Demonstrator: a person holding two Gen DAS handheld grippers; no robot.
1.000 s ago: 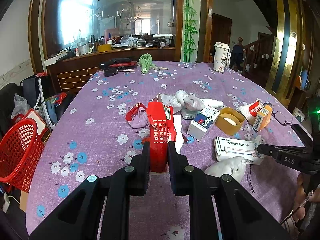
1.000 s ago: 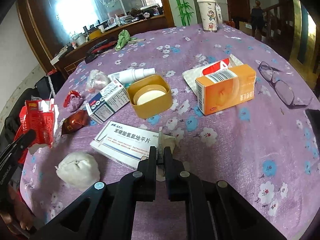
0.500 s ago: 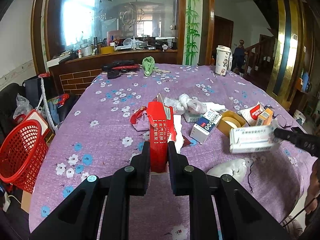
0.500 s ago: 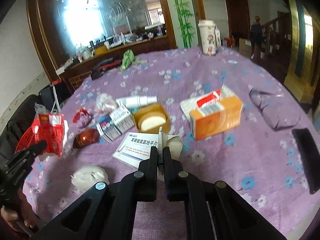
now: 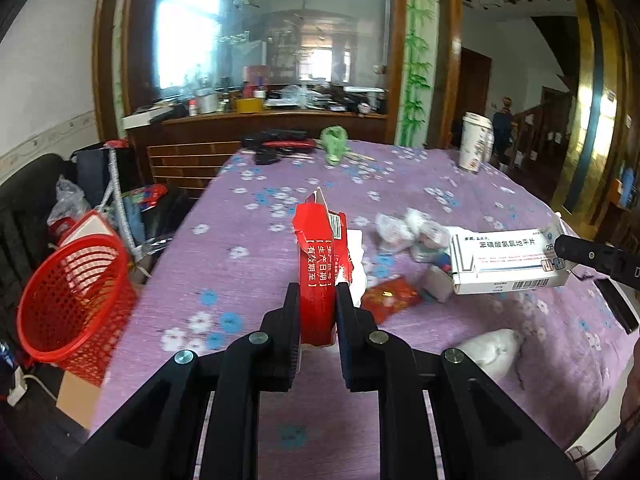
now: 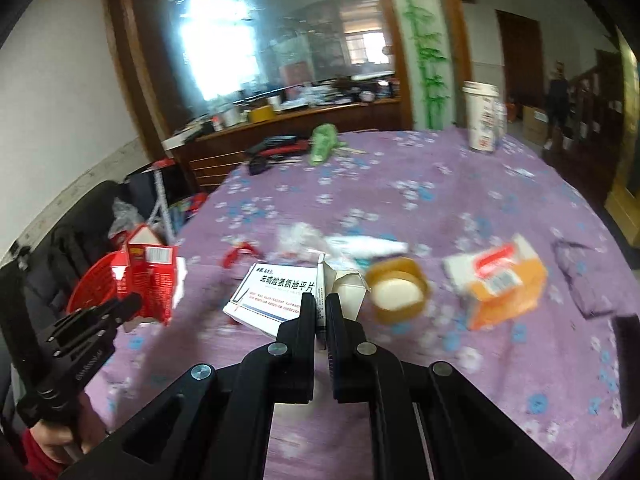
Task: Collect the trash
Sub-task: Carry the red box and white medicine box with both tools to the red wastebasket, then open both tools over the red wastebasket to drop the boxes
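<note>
**Both grippers loaded, basket lies to your left**

Your left gripper [image 5: 317, 312] is clamped on the torn red carton [image 5: 320, 264], held upright with its long axis standing up from the jaws. Your right gripper [image 6: 320, 316] is pinched tight on the end flap of the white medicine box [image 6: 276, 296], which hangs out sideways above the purple tablecloth [image 5: 256, 248]. The red basket [image 5: 68, 296] sits off the table's left edge, below tabletop level. Your left hand is nearer, so I judge the carton goes first.
</note>
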